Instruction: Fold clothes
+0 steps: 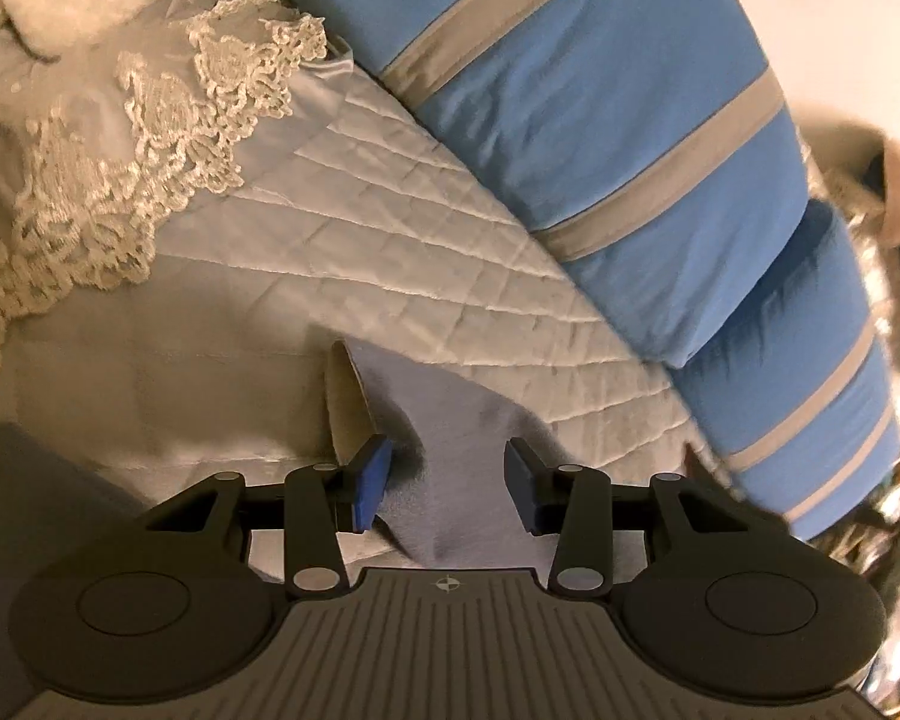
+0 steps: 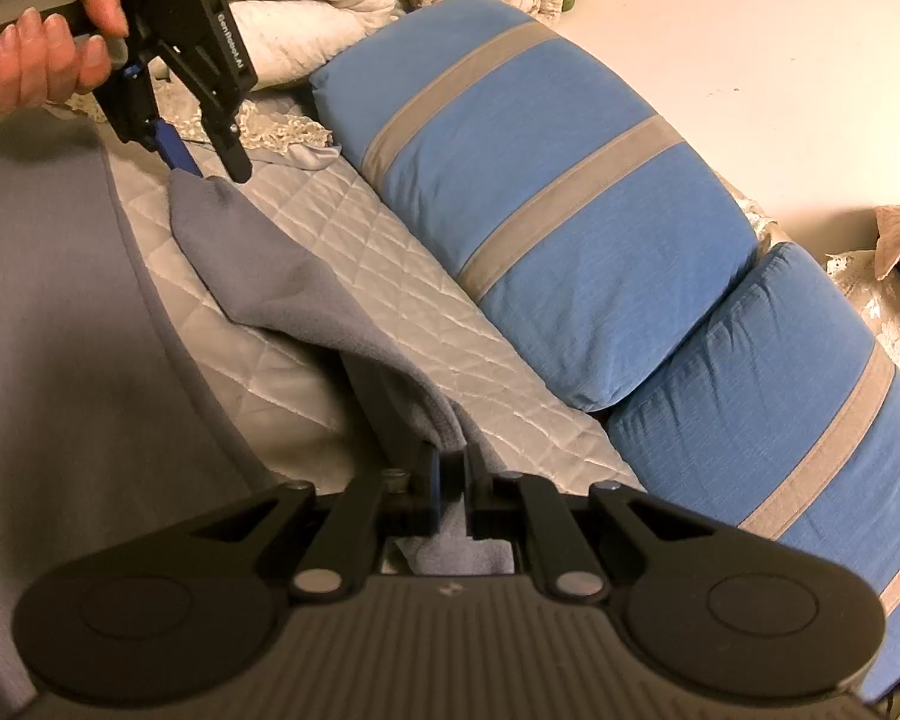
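Note:
A grey fleece garment runs in a raised, taut fold across the quilted bed, from one gripper to the other. My right gripper is shut on its near end, with cloth pinched between the blue pads. At the top left a hand holds my left gripper, and the far corner of the garment peaks at its fingertips. In the left wrist view the left gripper has its pads standing apart with the grey garment bunched between them. More grey cloth lies flat at the left.
Two blue pillows with grey stripes lie along the right of the quilted bedspread, against a pale wall. A lace-edged cover and a white rolled blanket sit at the far end.

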Demonstrator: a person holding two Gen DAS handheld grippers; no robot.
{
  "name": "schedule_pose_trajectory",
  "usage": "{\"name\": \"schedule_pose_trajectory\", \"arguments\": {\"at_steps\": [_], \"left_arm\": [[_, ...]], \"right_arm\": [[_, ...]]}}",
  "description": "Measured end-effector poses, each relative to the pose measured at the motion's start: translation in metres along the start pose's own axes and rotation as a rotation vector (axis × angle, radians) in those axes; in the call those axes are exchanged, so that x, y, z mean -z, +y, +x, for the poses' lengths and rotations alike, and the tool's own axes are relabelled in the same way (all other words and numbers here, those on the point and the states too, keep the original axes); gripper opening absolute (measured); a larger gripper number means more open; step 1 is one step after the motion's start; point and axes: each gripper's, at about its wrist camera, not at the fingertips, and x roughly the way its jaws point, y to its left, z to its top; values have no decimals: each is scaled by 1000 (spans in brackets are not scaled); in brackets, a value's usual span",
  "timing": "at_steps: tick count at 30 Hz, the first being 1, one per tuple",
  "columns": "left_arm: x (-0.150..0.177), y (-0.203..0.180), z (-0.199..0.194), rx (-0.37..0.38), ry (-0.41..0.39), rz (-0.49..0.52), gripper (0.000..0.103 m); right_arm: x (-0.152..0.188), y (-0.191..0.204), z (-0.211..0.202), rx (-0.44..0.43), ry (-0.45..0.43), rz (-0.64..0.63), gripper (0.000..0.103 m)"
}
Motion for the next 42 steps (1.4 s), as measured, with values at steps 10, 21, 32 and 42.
{"name": "schedule_pose_trajectory", "arguments": {"at_steps": [10,21,32,42], "left_arm": [[0,2,14,-51,-35,10,40],[-6,5,19,-73,37,48,3],[-26,-10,3,-96,-107,53,2],[-38,-30,-20,-253,-73,8,3]], "right_arm": [[1,1,1,-4,2,-6,10],[3,2,3,-7,5,-22,10],[6,8,5,5,-3,-123,10],[9,15,2,-19,-33,-241,10]]}}
